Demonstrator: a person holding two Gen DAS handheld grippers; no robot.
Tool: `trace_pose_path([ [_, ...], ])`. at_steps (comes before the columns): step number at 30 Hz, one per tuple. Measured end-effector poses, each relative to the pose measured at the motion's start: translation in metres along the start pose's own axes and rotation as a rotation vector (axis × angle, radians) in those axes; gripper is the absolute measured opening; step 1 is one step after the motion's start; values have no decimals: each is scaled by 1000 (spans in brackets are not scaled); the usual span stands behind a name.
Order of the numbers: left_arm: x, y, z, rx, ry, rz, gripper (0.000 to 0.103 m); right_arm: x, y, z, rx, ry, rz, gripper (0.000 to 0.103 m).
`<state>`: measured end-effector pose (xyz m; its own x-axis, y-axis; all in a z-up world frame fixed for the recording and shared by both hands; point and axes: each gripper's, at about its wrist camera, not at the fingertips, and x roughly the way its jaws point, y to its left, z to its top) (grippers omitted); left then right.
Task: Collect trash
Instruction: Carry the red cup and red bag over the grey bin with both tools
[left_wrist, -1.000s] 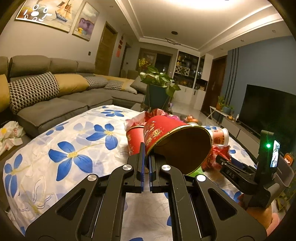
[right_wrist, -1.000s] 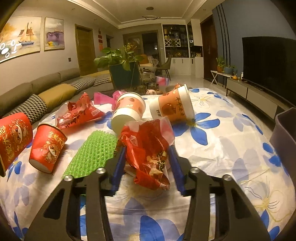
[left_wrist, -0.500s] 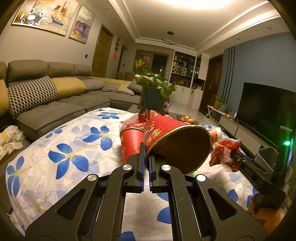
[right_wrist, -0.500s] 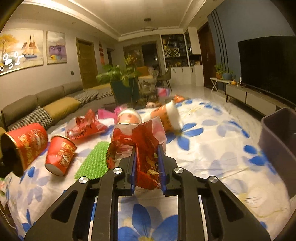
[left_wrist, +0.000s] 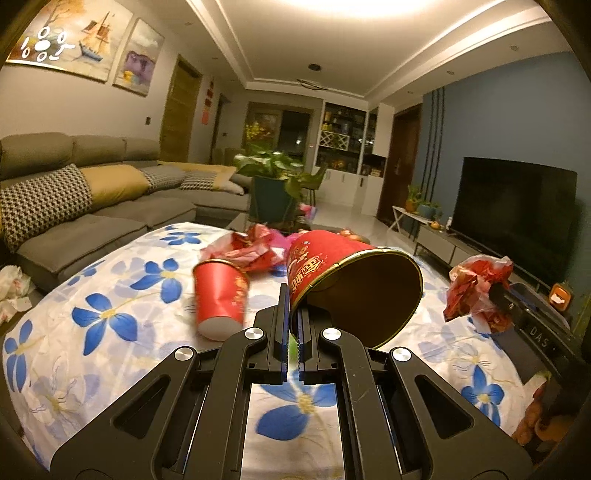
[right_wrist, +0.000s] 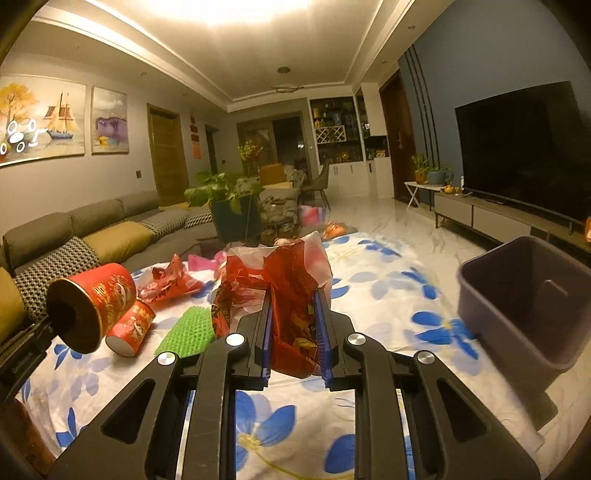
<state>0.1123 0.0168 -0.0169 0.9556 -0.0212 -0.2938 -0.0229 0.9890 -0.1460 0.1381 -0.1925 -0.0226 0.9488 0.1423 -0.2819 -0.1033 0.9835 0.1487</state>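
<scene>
On the left of the flower-print cloth (right_wrist: 369, 266) covering the desk, the left gripper (left_wrist: 292, 295) is clamped on the rim of a large red paper tub (left_wrist: 347, 284), which it holds tilted above the cloth with its open mouth toward the camera. Just beside and below it a smaller red paper cup (left_wrist: 219, 295) lies on its side, with a crumpled red wrapper (right_wrist: 166, 282) behind it and a green foam fruit net (right_wrist: 188, 332) flat on the cloth nearby. Toward the middle, the right gripper (right_wrist: 293, 310) is closed narrowly on a crumpled red plastic bag (right_wrist: 280, 280), lifted clear of the cloth. On the far right stands an open grey bin (right_wrist: 524, 295), apart from the bag.
</scene>
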Motion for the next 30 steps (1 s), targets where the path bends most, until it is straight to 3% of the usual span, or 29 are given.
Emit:
trace_pose_path([
  [19,18,-102,8,113,-15,-200,3,-48,-73,15,40,-78,-152,21],
  [30,34,-174,7,155,-28,-337,3,-70,-125,24,62,-136,-287,21],
])
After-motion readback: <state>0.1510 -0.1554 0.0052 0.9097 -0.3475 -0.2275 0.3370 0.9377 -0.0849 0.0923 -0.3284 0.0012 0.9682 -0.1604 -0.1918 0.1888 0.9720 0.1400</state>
